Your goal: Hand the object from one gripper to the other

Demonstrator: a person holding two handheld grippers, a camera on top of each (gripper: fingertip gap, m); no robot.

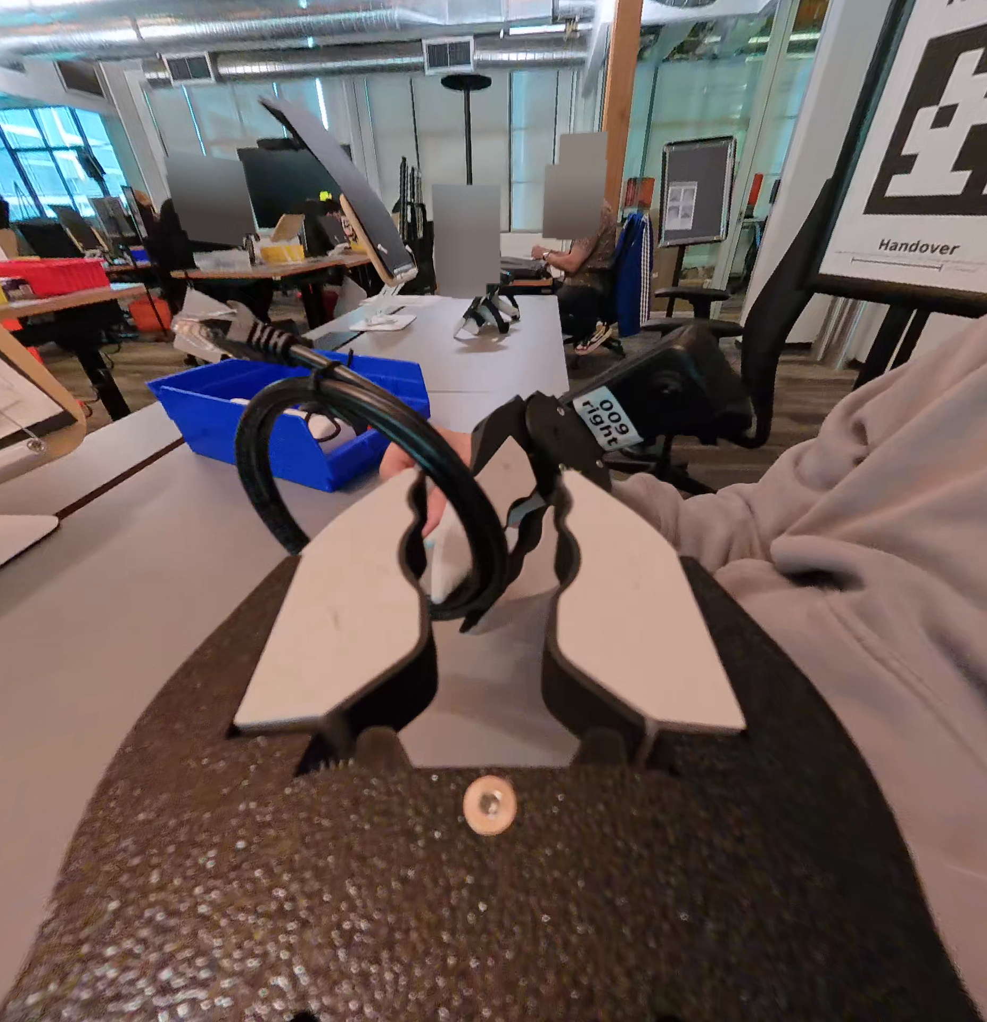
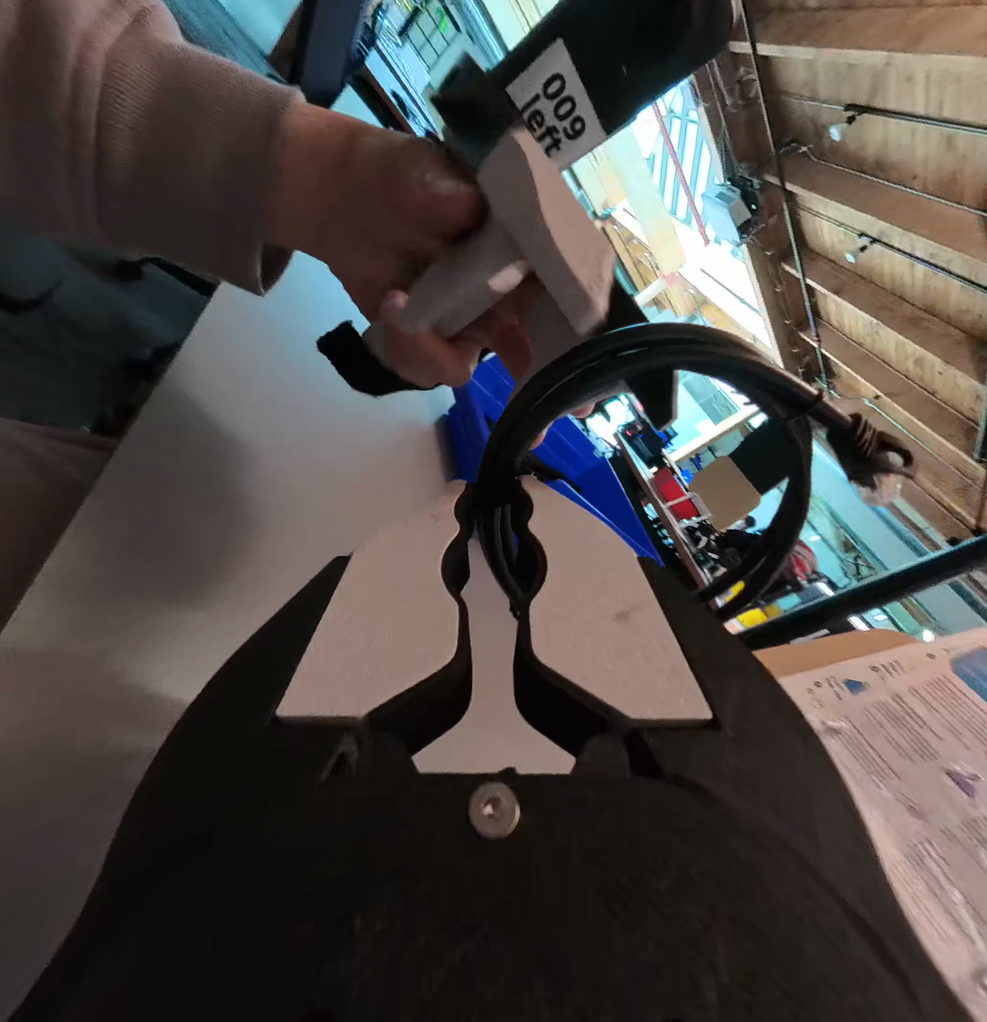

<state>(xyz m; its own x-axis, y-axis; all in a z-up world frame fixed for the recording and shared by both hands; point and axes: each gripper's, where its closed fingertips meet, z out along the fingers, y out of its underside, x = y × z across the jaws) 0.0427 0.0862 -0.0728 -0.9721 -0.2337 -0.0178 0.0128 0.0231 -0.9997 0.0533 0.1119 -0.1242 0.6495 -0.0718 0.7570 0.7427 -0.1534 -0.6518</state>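
Cable: coiled black cable (image 1: 369,420) bound with a small tie, held in the air above the grey table (image 1: 120,580); its plug end pointed up and away to the left in the left wrist view.
Right gripper: right gripper (image 2: 494,545) was nearly closed, its two fingers pinching the bundled strands of the coil near their tips; the rest of the loop stood out beyond the fingertips. Seen from the left wrist view it reached in from the right, tilted downward, with a pale sleeve (image 1: 867,525) behind it.
Left gripper: left gripper (image 1: 486,531) had its fingers spread wide, one on each side of the lower arc of the coil. Neither finger visibly pressed on the cable, so it held nothing.
Hand: person's hand (image 2: 403,249) wrapped around the pale handle of the left gripper, seen in the right wrist view above and behind the coil.
Surroundings: blue bin (image 1: 292,420) sat on the table just behind the coil, with some white items inside. A printed sheet (image 2: 895,774) lay at the lower right of the right wrist view. A black-and-white marker board (image 1: 934,138) stood at the right, with an office chair (image 1: 757,343) below it.
Obstruction: the coil itself crossed the gap between the left gripper's fingers and hid part of the right gripper.
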